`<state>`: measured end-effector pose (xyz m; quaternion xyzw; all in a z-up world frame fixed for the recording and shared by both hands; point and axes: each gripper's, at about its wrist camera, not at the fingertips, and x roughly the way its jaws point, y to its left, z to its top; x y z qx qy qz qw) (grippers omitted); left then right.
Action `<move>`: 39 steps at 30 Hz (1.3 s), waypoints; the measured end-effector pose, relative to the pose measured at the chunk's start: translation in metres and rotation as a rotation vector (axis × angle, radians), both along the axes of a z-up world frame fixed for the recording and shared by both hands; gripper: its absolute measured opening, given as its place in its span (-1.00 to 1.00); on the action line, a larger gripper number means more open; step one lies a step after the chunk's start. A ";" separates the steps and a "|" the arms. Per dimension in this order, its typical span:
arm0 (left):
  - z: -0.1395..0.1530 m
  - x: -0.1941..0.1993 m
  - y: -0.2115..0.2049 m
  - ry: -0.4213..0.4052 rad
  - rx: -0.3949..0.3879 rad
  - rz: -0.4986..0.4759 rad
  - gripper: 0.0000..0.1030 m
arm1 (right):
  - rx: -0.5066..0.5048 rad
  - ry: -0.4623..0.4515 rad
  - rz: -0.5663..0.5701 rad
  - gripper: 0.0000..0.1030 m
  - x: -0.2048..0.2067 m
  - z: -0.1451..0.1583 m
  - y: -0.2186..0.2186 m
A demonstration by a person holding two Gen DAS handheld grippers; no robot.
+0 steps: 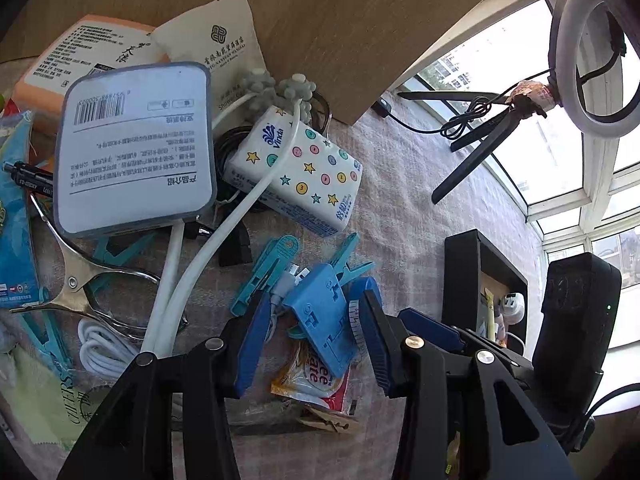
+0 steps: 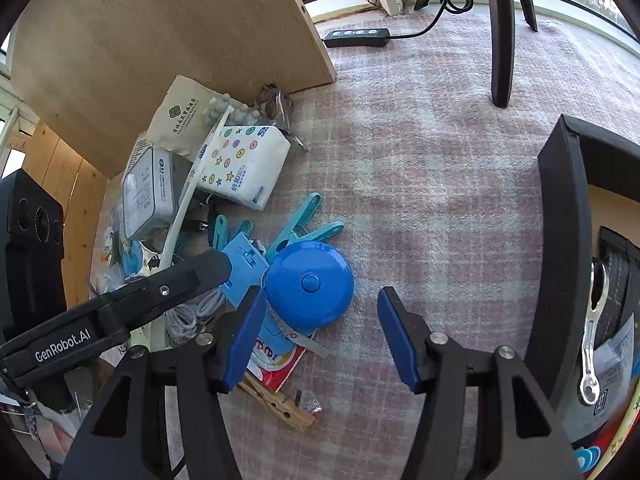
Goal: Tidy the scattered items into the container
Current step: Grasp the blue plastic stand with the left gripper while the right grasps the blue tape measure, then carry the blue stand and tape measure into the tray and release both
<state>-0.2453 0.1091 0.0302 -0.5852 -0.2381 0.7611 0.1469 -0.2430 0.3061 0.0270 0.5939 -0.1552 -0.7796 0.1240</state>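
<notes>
A flat blue plastic piece lies on the pile of clutter, between the pads of my left gripper. The pads stand close on either side of it, with slim gaps showing. Beside it sits a round blue tape measure, its tape end pulled out. My right gripper hovers open just in front of the tape measure, its left pad near the case and nothing gripped. The black container stands to the right, with a wrench and a black strap inside.
The checked cloth carries a tissue pack, a grey tin, teal pegs, a white cable, a metal clip, a snack sachet and a wooden peg. A wooden board stands behind. A ring-light tripod is at the far right.
</notes>
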 end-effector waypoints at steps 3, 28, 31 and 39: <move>-0.003 -0.002 0.003 -0.008 0.007 -0.001 -0.21 | -0.006 -0.005 0.003 0.11 -0.004 -0.003 -0.002; -0.003 -0.005 -0.001 -0.002 0.036 0.038 -0.76 | -0.050 -0.002 0.005 -0.04 -0.003 -0.011 -0.003; 0.003 -0.003 -0.004 0.013 0.042 0.039 -0.80 | -0.052 0.015 -0.014 -0.04 0.001 -0.004 0.007; 0.026 0.007 -0.007 0.064 0.045 0.024 -0.85 | -0.027 0.067 -0.054 -0.04 0.011 0.026 0.032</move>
